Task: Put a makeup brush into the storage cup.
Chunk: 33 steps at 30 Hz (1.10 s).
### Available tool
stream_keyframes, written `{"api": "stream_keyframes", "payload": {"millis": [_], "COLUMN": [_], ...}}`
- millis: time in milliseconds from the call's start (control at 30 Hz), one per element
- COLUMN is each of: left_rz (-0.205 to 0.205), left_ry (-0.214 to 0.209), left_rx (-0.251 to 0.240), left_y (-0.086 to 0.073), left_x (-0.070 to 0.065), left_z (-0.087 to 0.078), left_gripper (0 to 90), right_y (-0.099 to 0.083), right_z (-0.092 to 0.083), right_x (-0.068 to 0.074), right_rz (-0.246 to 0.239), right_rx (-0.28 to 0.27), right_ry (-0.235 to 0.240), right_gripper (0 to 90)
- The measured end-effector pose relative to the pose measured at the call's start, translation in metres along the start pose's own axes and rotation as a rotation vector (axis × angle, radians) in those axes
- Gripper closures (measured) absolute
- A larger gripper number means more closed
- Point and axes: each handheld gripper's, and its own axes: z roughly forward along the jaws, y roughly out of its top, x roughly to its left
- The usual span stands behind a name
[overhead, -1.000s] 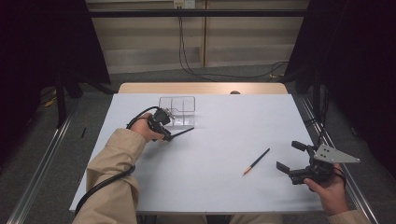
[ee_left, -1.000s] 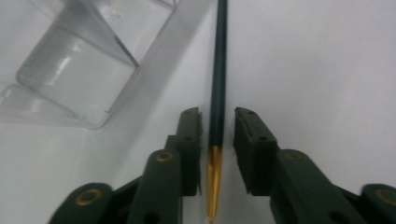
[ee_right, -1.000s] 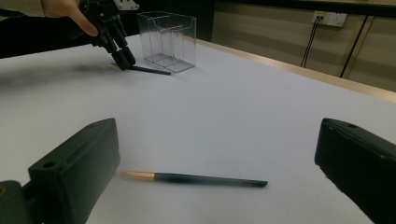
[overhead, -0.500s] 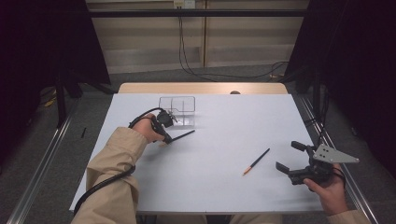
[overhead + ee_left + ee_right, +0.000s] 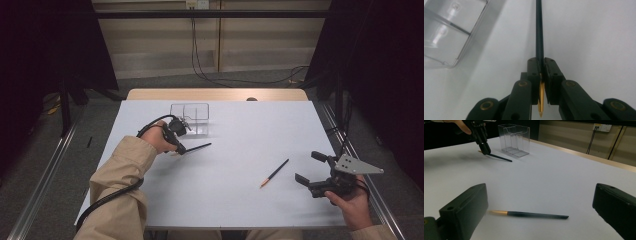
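Observation:
My left gripper [image 5: 180,148] is shut on a black pencil [image 5: 199,147] near its gold end, just in front of the clear box. In the left gripper view the jaws [image 5: 541,63] pinch the black pencil [image 5: 539,32], and its gold tip pokes back between them. From the right gripper view, the left gripper [image 5: 485,150] tilts that pencil [image 5: 499,157] down, with the far end at the table. A second black pencil [image 5: 274,173] with a gold end lies flat at the right. My right gripper [image 5: 311,168] stands open beside it, and that second pencil [image 5: 531,214] lies between its wide jaws [image 5: 540,202], untouched.
A clear plastic box [image 5: 190,117] with dividers stands at the back of the white table [image 5: 250,125]; the same box [image 5: 446,32] lies left of the left gripper's jaws. A cable trails from the left gripper along the sleeve. The table's right edge is close to the right hand.
The left gripper and its pencil have edged slightly toward the near side. The right gripper and the second pencil have not moved.

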Motion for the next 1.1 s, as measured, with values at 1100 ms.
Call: {"api": "stream_keyframes", "payload": {"millis": [1100], "left_rz": [0.067], "left_ry": [0.049], "left_rx": [0.132], "left_y": [0.021], "left_x": [-0.012], "left_z": [0.019], "left_gripper": [83.5], "right_y": [0.000], "right_z": [0.000], "right_x": [0.001], "right_rz": [-0.008], "right_rx": [0.001], "right_ry": [0.005], "right_gripper": [0.0]}}
